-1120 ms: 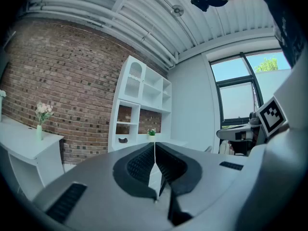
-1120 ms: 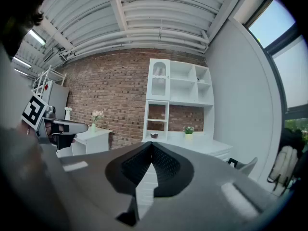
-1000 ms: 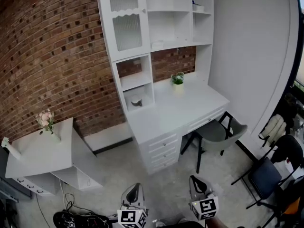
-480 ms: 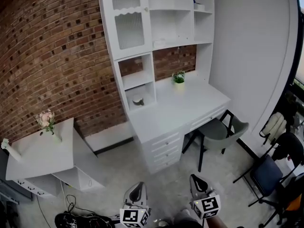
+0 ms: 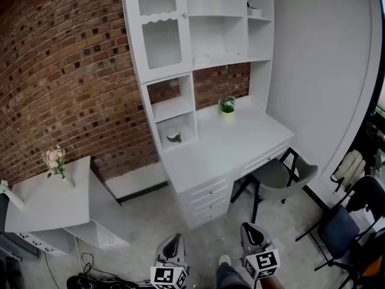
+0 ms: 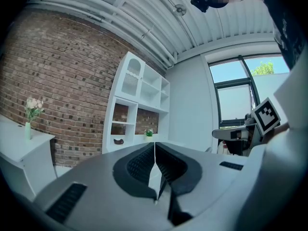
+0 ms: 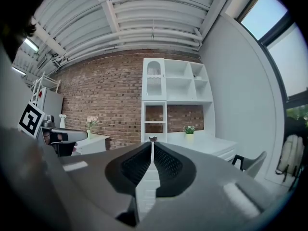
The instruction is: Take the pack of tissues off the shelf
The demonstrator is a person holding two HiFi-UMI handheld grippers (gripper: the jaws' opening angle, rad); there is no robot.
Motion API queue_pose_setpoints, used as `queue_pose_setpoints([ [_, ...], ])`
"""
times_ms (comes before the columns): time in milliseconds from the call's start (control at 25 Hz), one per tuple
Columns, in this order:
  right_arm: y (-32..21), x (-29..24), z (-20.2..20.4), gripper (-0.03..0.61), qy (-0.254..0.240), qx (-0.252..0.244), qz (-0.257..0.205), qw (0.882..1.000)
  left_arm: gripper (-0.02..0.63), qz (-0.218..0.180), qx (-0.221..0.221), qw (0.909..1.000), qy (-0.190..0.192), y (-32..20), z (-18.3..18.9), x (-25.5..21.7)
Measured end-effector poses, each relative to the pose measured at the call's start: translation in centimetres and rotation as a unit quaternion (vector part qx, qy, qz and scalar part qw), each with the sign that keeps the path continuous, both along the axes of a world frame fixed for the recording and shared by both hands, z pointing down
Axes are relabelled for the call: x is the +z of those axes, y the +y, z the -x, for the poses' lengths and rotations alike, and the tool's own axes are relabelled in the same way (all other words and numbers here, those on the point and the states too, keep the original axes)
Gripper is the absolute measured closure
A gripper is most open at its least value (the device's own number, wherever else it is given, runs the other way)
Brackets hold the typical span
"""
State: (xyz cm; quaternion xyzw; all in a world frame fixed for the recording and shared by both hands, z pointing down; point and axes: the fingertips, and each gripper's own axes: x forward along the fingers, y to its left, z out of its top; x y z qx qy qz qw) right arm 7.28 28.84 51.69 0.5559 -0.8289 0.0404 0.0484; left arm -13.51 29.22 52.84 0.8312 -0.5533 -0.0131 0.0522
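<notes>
Closed, empty: left gripper point(image 5: 171, 243), right gripper point(image 5: 251, 234). Both well short of desk point(image 5: 236, 147) edge; open floor point(image 5: 150, 212) between.

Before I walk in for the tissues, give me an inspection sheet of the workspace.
Surface: desk bare except a plant.
Job's things: pale item in the top right shelf, maybe the tissues; too small to tell.
Clutter: bowl in the low cubby.
Claws: left claw and right claw both shut, empty, well short of the desk.
Cables: bundle on the floor, bottom left.
Surroundings: brick wall, grey chair at the desk, side table with flowers, dark chairs at right.
</notes>
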Motion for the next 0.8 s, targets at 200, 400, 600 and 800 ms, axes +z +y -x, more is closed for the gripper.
queue_pose_setpoints([
  [200,-5.1,0.1,-0.7,0.572,0.001,-0.003,0.012,1.0,0.601,-0.001,0.0,1.0,0.0,-4.6,-1.0,-0.5],
  [400,-10.0,0.0,-1.5,0.572,0.003,-0.017,0.016,1.0,0.601,-0.001,-0.01,0.9999,0.003,-9.2,-2.0,-0.9],
  [600,-14.3,0.2,-2.4,0.572,0.007,-0.032,0.019,0.999,0.601,-0.002,-0.031,0.9994,0.012,-13.1,-3.0,-0.7],
  [800,-18.4,-0.2,-4.3,0.572,0.009,-0.035,0.018,0.999,0.601,0.004,-0.038,0.9991,0.017,-16.5,-4.7,-1.2],
])
